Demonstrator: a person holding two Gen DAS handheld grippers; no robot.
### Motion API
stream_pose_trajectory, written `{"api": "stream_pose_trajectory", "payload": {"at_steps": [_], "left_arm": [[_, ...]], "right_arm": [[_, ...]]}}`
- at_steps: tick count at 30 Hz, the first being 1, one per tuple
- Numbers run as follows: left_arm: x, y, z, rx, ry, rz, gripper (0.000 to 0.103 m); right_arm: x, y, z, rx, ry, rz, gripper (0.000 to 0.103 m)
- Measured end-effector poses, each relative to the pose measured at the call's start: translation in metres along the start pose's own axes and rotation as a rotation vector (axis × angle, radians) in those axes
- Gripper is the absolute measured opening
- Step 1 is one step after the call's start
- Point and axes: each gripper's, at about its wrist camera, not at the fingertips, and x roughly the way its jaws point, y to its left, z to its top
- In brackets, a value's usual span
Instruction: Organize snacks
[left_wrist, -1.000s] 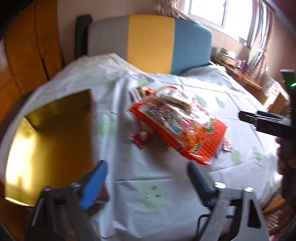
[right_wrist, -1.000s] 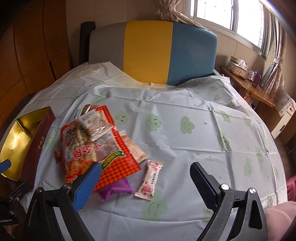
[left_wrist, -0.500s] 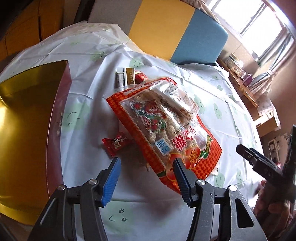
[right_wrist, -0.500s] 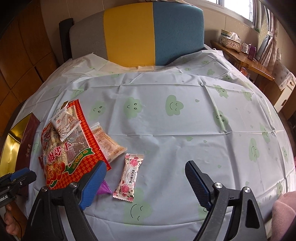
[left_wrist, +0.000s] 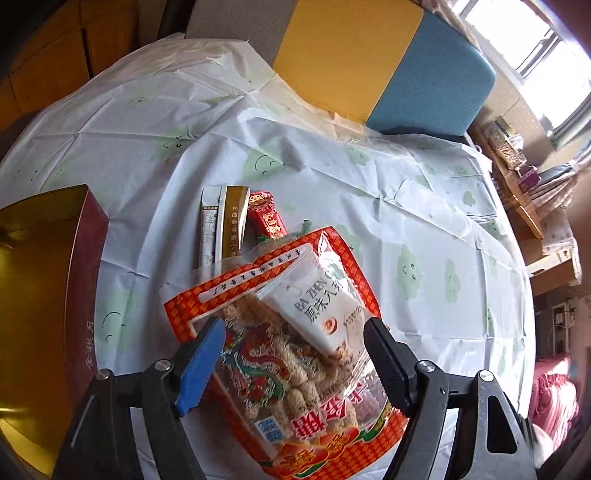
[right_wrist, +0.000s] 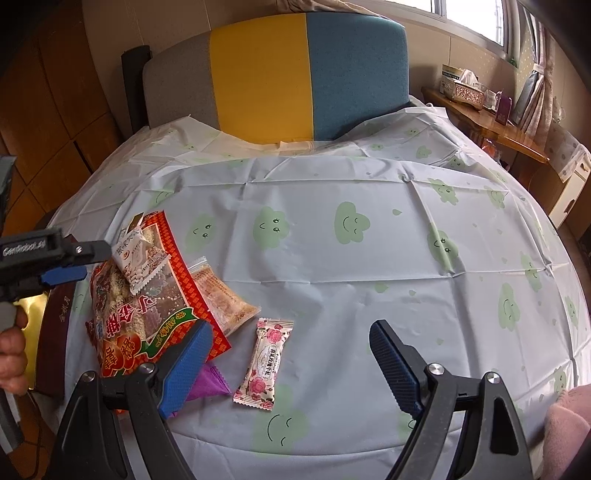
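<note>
- The left tool (left_wrist: 293, 354) hangs over the big red snack bag (left_wrist: 295, 376) near the counter's left edge; its jaws have just been opening and stand apart, one on each side of the bag's upper part, not pressing it.
- A small white packet (left_wrist: 321, 302) lies on top of the red bag.
- Beyond the bag, toward the counter's far edge, lie a white-and-gold sachet (left_wrist: 221, 225) and a red stick packet (left_wrist: 267, 219), partly tucked under the bag.
- A gold-lined box (left_wrist: 40, 295) with a dark red wall sits at the counter's left edge.
- The right tool (right_wrist: 290, 360) hovers above the near edge with its jaws wide apart, nothing between its pads.
- A pink rose-print candy bar (right_wrist: 266, 358) lies just under it, beside an orange clear pouch (right_wrist: 221, 295) and a purple wrapper (right_wrist: 208, 382).
</note>
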Motion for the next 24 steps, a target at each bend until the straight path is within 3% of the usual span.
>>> {"api": "stream_pose_trajectory", "payload": {"at_steps": [5, 9, 10, 12, 13, 14, 15, 24], "left_arm": [[0.024, -0.016, 0.015, 0.012, 0.053, 0.129, 0.085], [0.031, -0.020, 0.011, 0.028, 0.060, 0.152, 0.083], [0.030, -0.022, 0.009, 0.047, 0.051, 0.154, 0.079], [0.024, -0.026, 0.004, 0.099, 0.019, 0.171, 0.055], [0.020, -0.027, 0.002, 0.124, 0.002, 0.157, 0.049], [0.018, -0.027, 0.001, 0.140, 0.001, 0.132, 0.033], [0.015, -0.025, -0.002, 0.149, 0.007, 0.108, 0.024], [-0.016, -0.002, -0.033, 0.261, -0.075, -0.005, 0.019]], "right_arm": [[-0.002, -0.003, 0.001, 0.017, 0.001, 0.024, 0.089], [-0.004, -0.004, 0.001, 0.029, -0.002, 0.044, 0.089], [-0.004, -0.004, 0.001, 0.031, -0.002, 0.046, 0.089], [-0.004, -0.005, 0.001, 0.037, -0.001, 0.046, 0.089], [-0.004, -0.005, 0.001, 0.039, 0.001, 0.045, 0.089], [-0.004, -0.004, 0.001, 0.039, 0.003, 0.044, 0.089], [-0.004, -0.004, 0.001, 0.036, 0.005, 0.041, 0.089], [-0.001, -0.003, -0.001, 0.020, 0.015, 0.030, 0.086]]}}
